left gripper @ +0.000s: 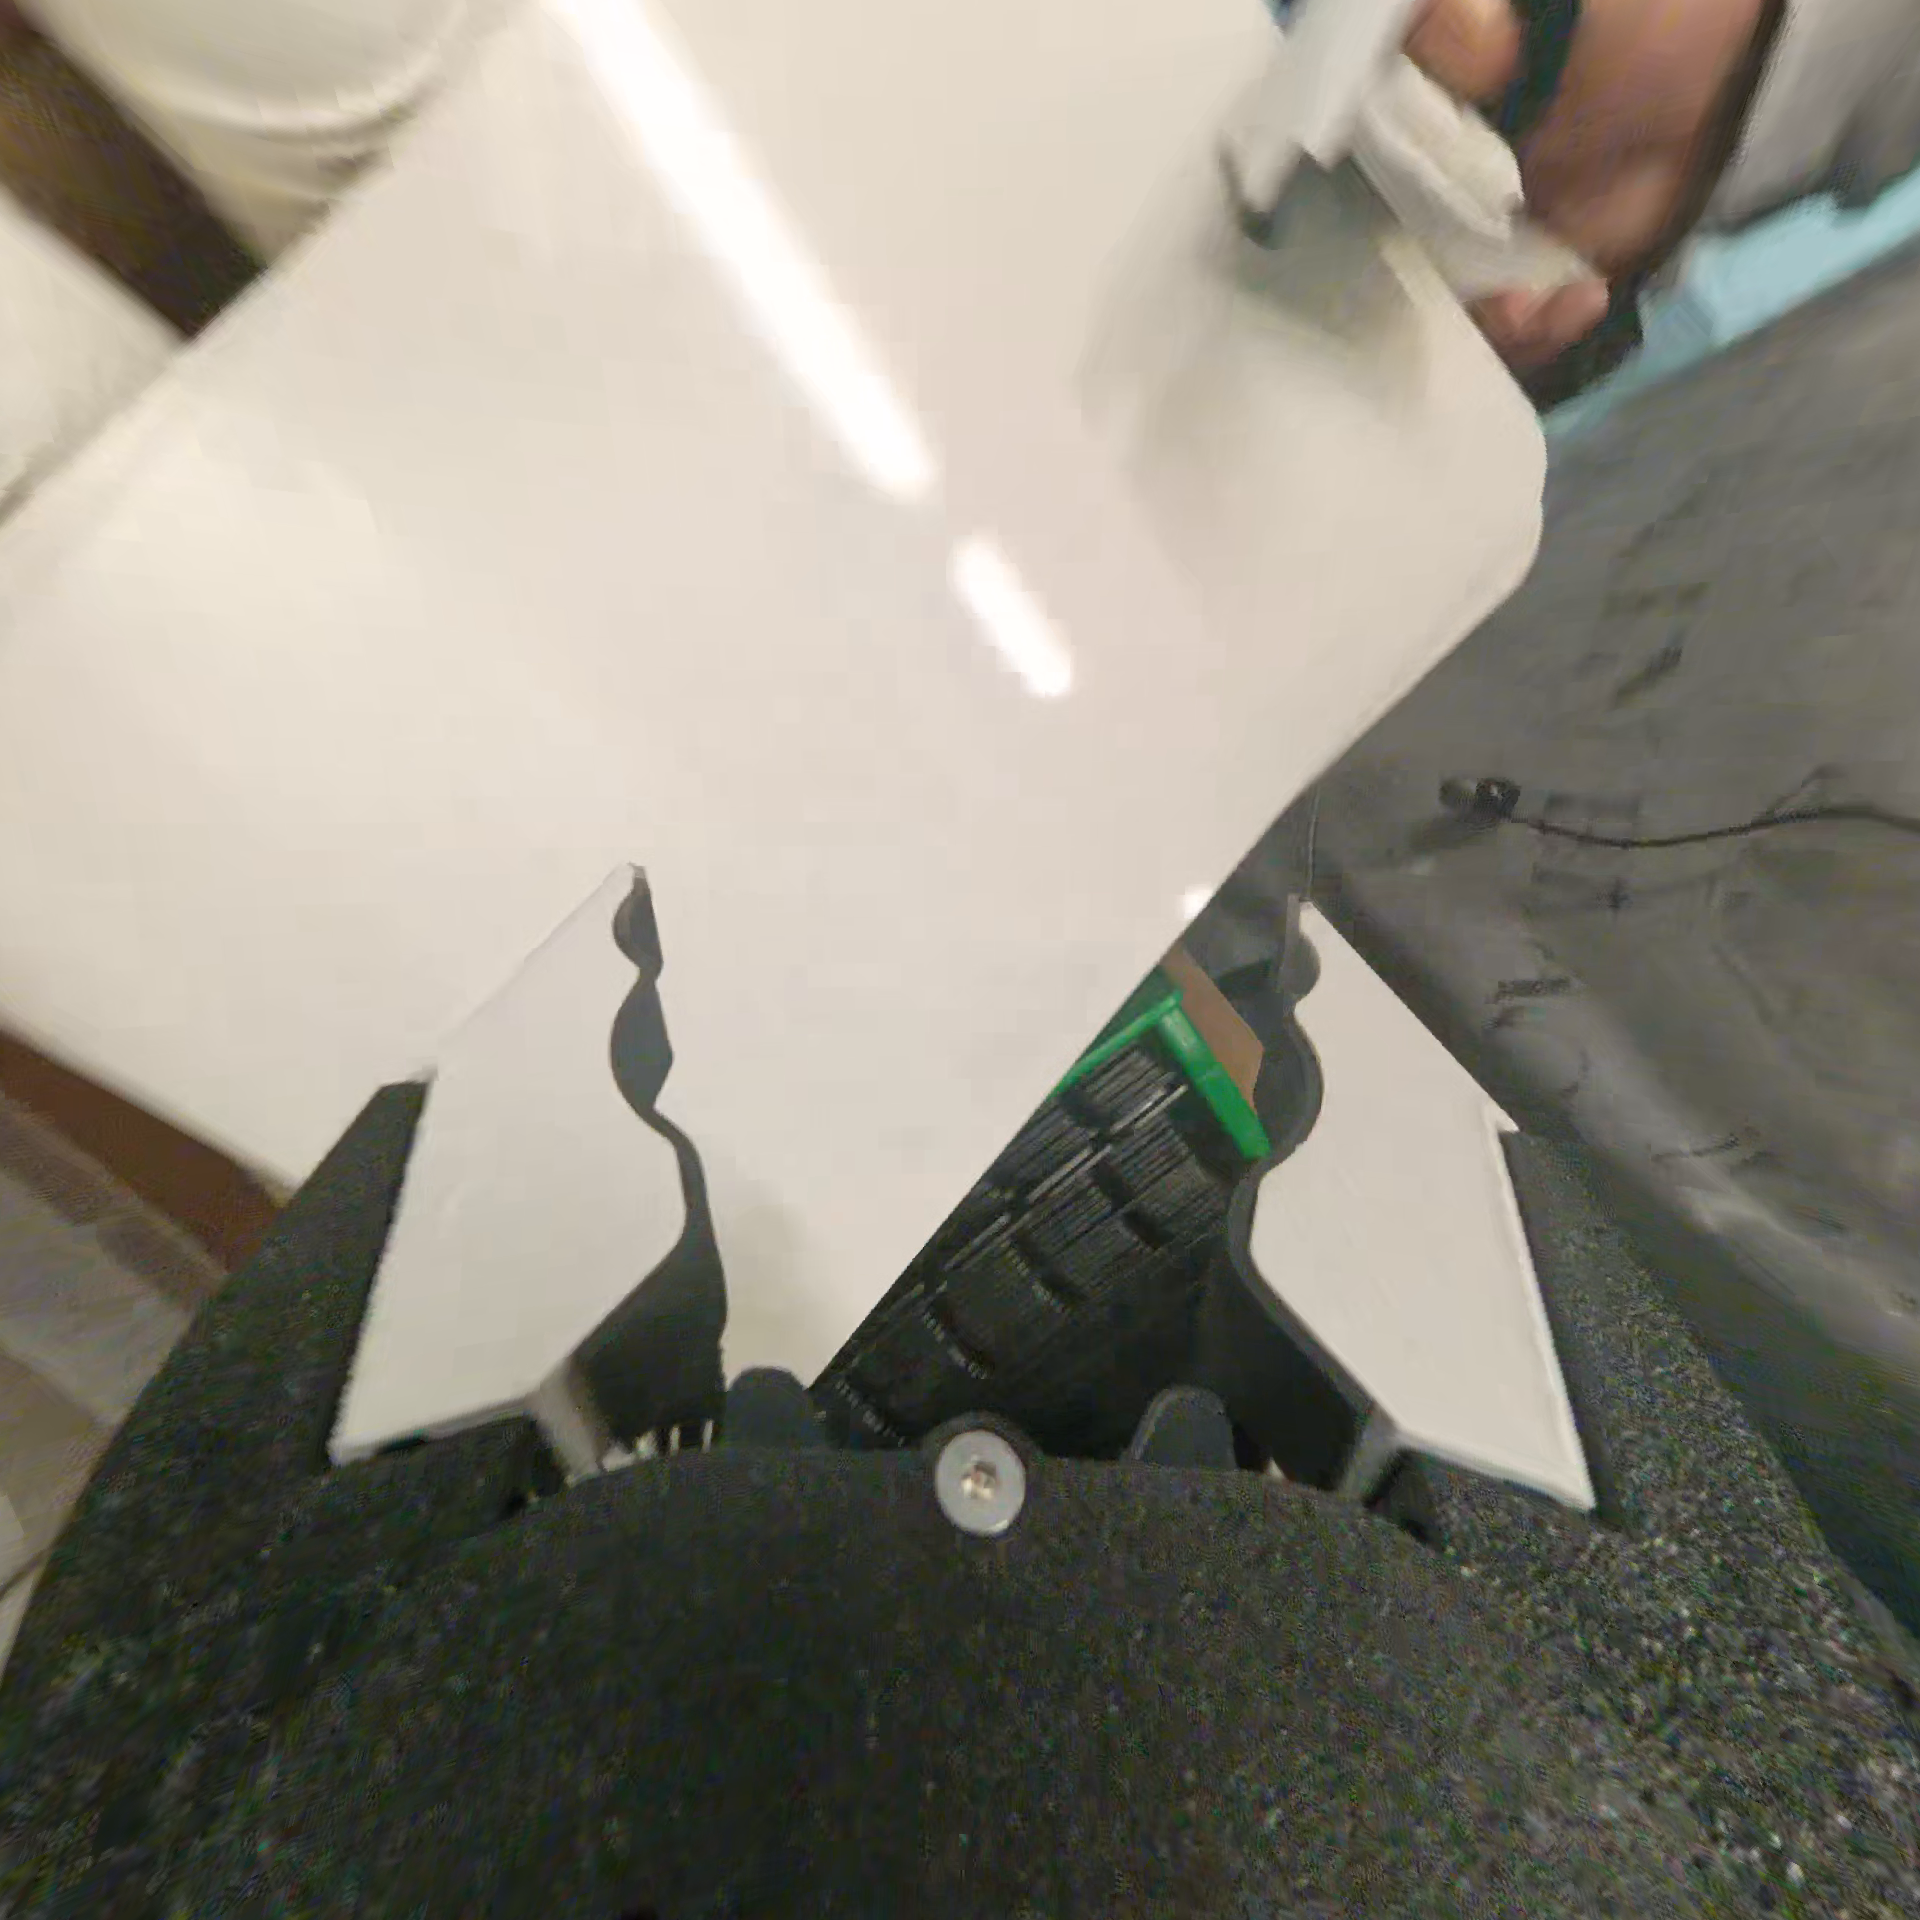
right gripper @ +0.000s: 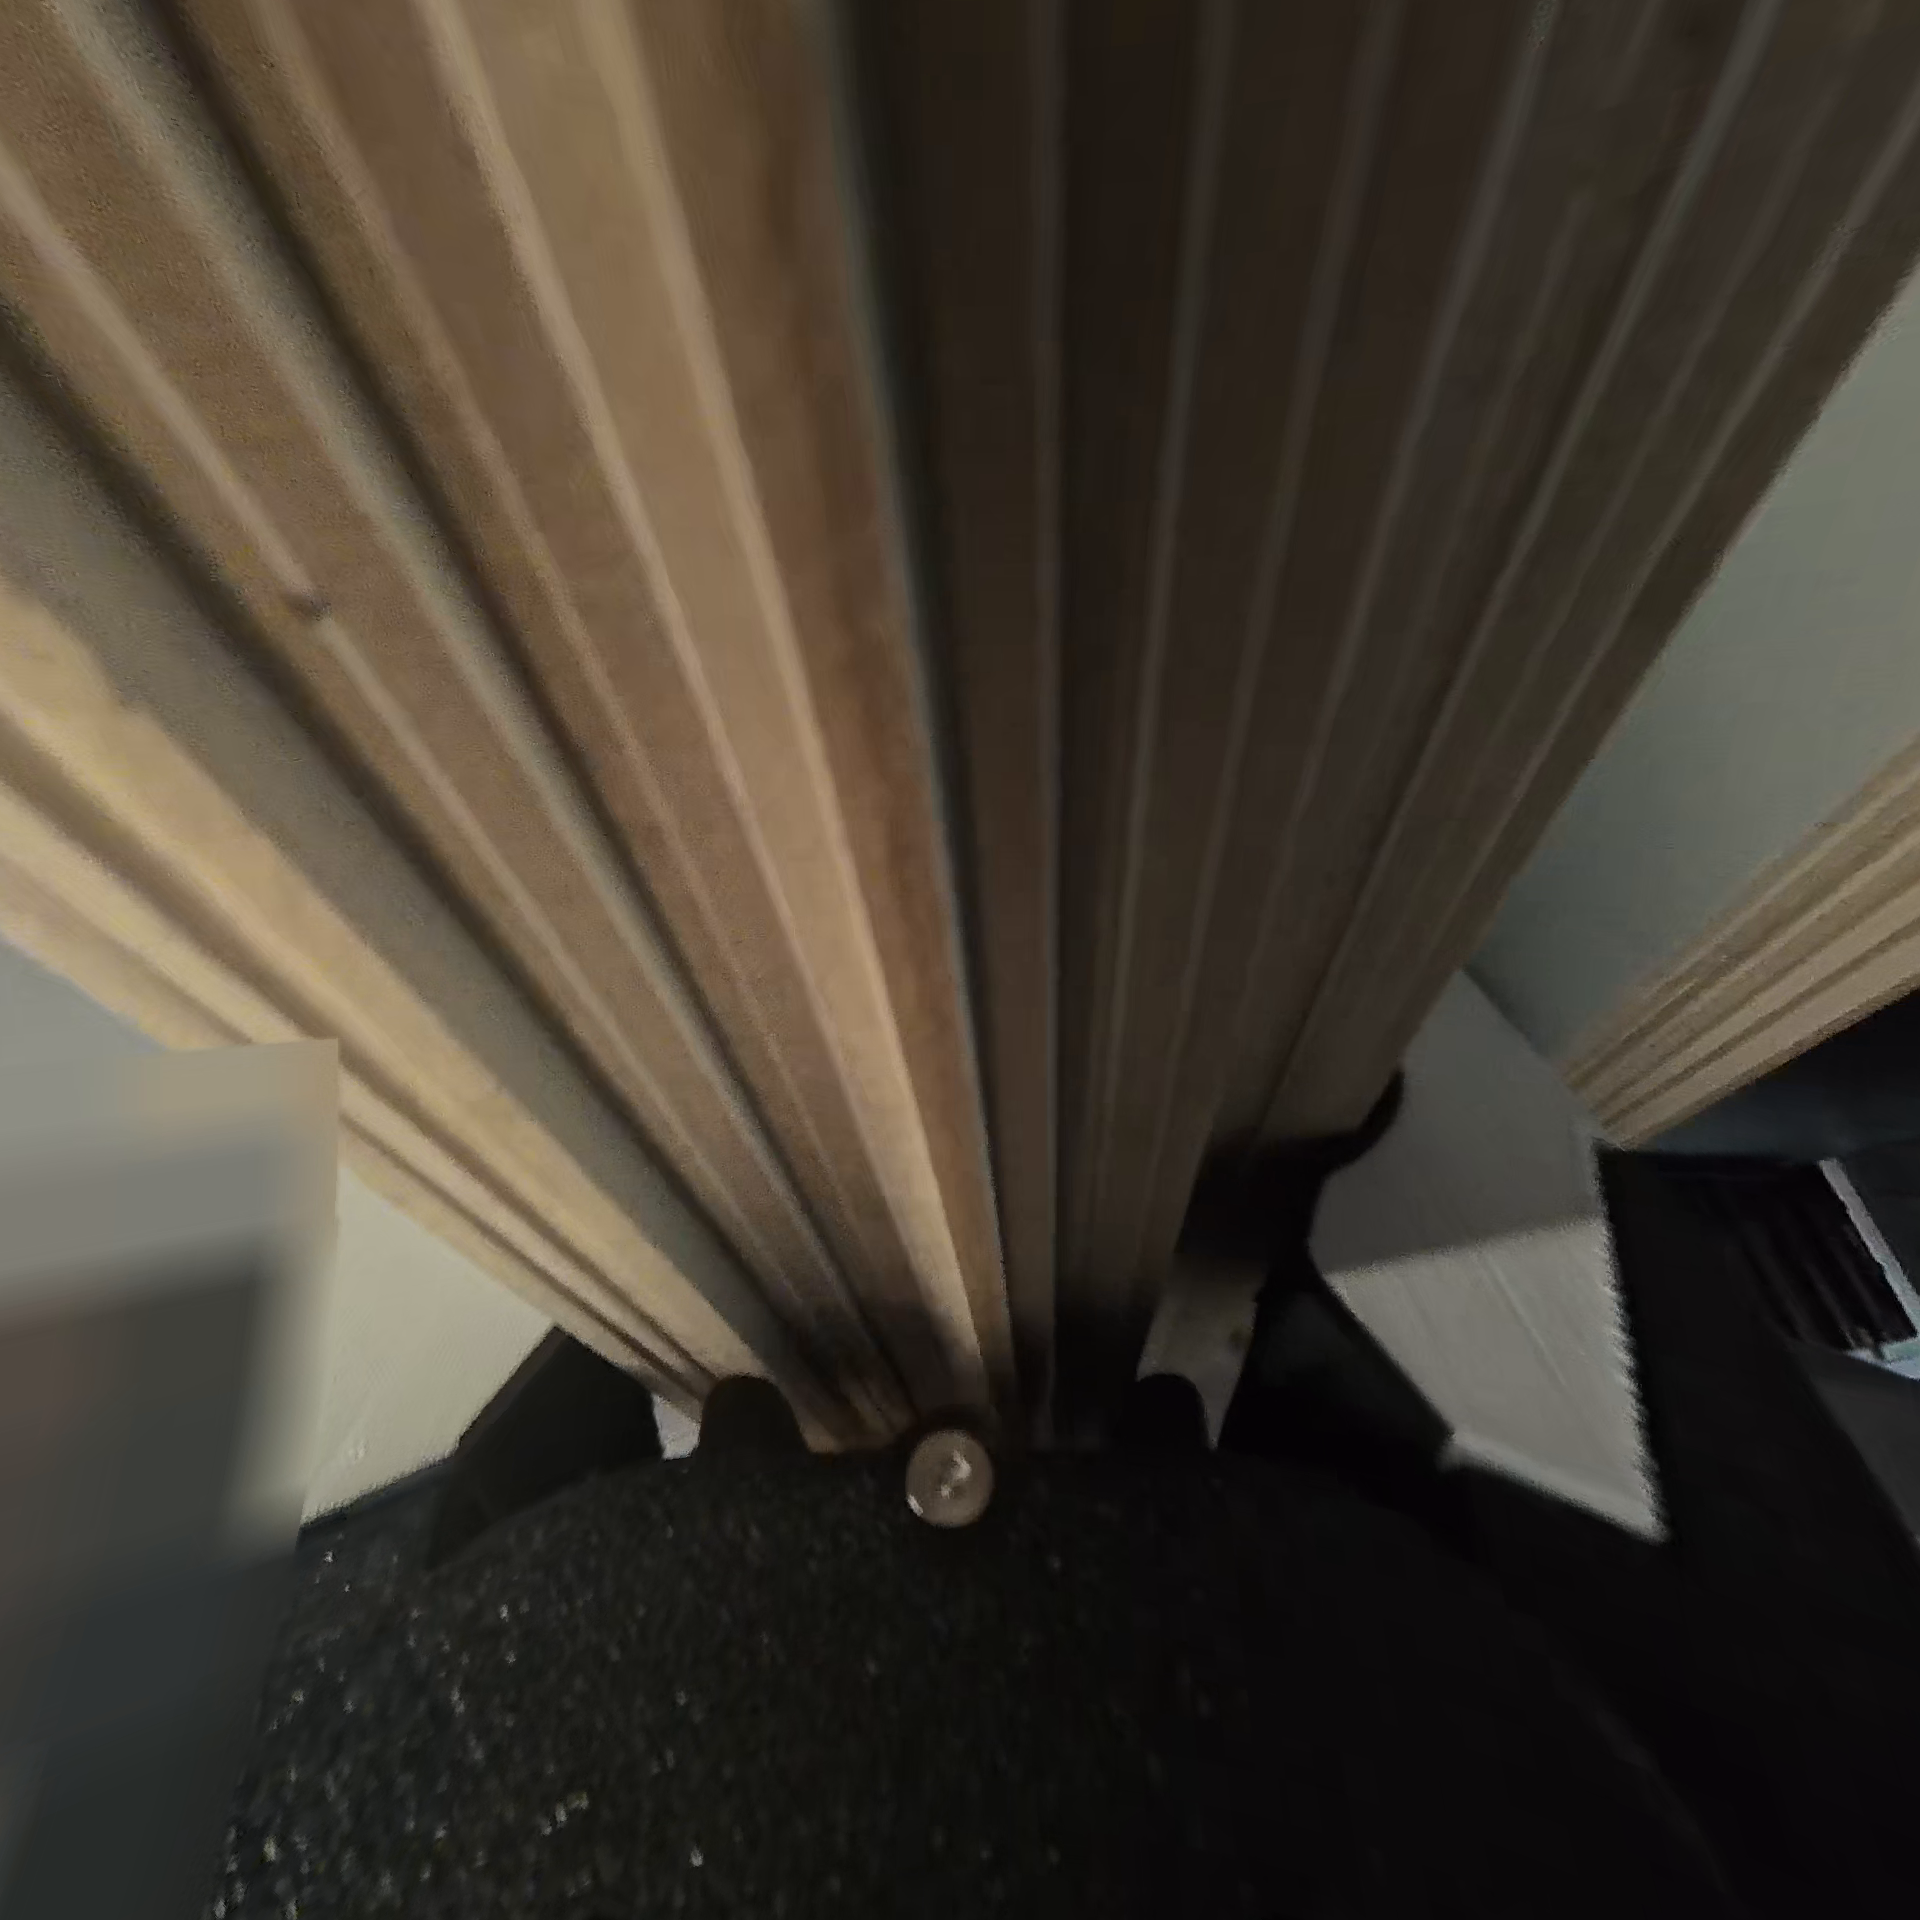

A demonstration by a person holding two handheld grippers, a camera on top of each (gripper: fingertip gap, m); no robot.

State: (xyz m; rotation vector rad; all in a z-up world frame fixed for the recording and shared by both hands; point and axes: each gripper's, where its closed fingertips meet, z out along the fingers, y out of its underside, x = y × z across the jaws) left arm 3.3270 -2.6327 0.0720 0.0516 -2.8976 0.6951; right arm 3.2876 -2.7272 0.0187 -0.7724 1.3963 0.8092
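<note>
The white board (left gripper: pixel 727 520) is the biggest thing and fills most of the left wrist view. It hangs tilted above a grey floor (left gripper: pixel 1714 727), with one rounded corner toward the right. Its face is smooth and glossy and shows bright reflections of lamps. In the right wrist view its edge (right gripper: pixel 727 623) shows many thin tan layers, like plywood with a white skin on both faces. I judge it stiff and rather heavy, not fragile. The glossy face is probably slippery, so the hold is safer over an edge, with pads on both faces and the two holds well apart.

The left gripper (left gripper: pixel 966 894) has the near edge of the board between its two fingers. They are closed on it as far as the board's thickness allows. The black ribbed pad (left gripper: pixel 1091 1195) of one finger lies against the face.

The right gripper (left gripper: pixel 1351 156) is on the far corner, closed over the edge, and a person's hand (left gripper: pixel 1621 177) holds it. In its own view the layered edge runs out from between the fingers and fills the gap.

A second layered edge (right gripper: pixel 1766 935) stands at the right of that view, apart from the first. I cannot tell what it belongs to.

A small green piece (left gripper: pixel 1205 1070) sits at the end of the ribbed pad. A thin black thread (left gripper: pixel 1662 826) lies on the floor.
</note>
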